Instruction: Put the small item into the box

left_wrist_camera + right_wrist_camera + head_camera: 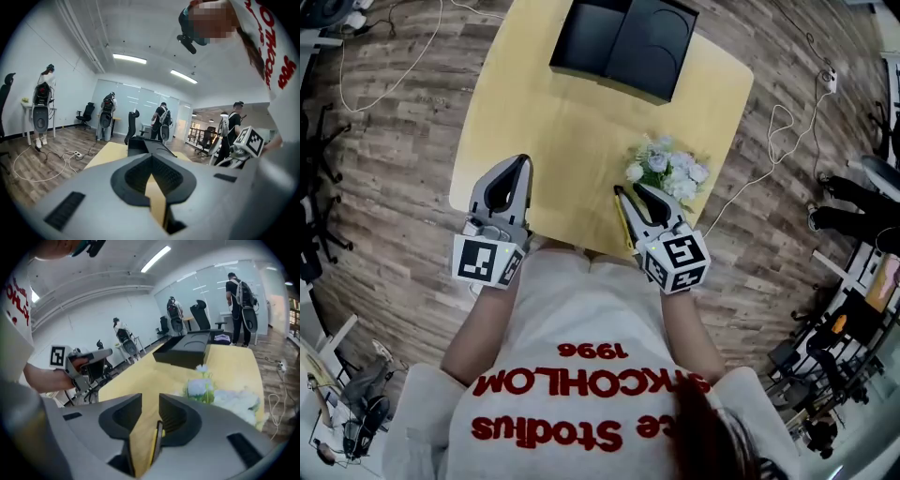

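Observation:
A small bunch of white and pale blue flowers [667, 172] lies on the yellow table [572, 122] near its right edge, and shows ahead and to the right in the right gripper view [206, 387]. An open black box [623, 42] stands at the table's far edge [185, 350] [140, 143]. My right gripper [630, 190] [150, 399] hangs over the near edge just left of the flowers, jaws apart with only table between them. A thin yellow-and-black strip [157, 441] runs along one jaw's inner side. My left gripper [522, 161] [151, 158] is over the near left edge, tips together, holding nothing.
White cables [389, 66] lie on the wooden floor on both sides of the table. Office chairs [319, 187] stand at the left and right. Several people with backpacks [108, 117] stand at desks further back.

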A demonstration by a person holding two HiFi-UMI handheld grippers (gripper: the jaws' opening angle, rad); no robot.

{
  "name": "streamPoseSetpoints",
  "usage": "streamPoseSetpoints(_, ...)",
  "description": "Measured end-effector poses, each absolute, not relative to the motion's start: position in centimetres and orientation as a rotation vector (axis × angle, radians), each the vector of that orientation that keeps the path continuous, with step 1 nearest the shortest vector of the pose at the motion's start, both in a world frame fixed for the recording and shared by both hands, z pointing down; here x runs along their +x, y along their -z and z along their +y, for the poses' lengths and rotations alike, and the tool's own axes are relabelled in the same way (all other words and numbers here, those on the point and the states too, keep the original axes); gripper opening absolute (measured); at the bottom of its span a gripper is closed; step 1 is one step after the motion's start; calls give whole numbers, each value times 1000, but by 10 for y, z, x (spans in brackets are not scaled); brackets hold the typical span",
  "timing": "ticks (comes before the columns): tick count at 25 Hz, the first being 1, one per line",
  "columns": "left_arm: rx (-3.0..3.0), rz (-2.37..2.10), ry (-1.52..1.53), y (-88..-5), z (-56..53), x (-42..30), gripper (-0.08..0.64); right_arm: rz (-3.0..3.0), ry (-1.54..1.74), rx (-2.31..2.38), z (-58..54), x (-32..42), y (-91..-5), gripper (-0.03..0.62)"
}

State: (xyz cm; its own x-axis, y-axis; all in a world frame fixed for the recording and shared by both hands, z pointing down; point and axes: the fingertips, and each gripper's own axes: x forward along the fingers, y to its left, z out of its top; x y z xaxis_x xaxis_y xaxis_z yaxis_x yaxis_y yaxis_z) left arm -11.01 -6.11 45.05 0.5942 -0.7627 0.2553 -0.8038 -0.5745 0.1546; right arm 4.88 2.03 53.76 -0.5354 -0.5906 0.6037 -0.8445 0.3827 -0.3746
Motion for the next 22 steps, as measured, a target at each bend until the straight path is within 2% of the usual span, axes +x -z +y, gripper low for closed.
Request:
streamPoseSetpoints(9, 2553, -1263, -272, -461, -52, -116, 6, -1974, -792, 1155, 56, 34, -618, 207)
streamPoseSetpoints(14, 2540, -1277, -279, -464, -51, -120, 6, -1905, -748, 1150, 64, 39, -635, 193)
streamPoseSetpoints(15, 2538, -1279, -280, -464, -51, -121, 6, -1911, -750, 1149, 64, 38, -635, 177)
streamPoseSetpoints(16, 2538, -1281, -281, -464, -51, -121, 6, -1915, -758, 1146, 65, 37, -635, 132)
streamPoseSetpoints(17, 2539, -1282, -281, -464, -51, -121, 6, -1917, -768, 1143, 66, 36, -635, 123)
streamPoseSetpoints(22, 2563, -1291, -253, -456, -56, -120, 6, -2016, -818, 1198, 55, 33, -618, 120)
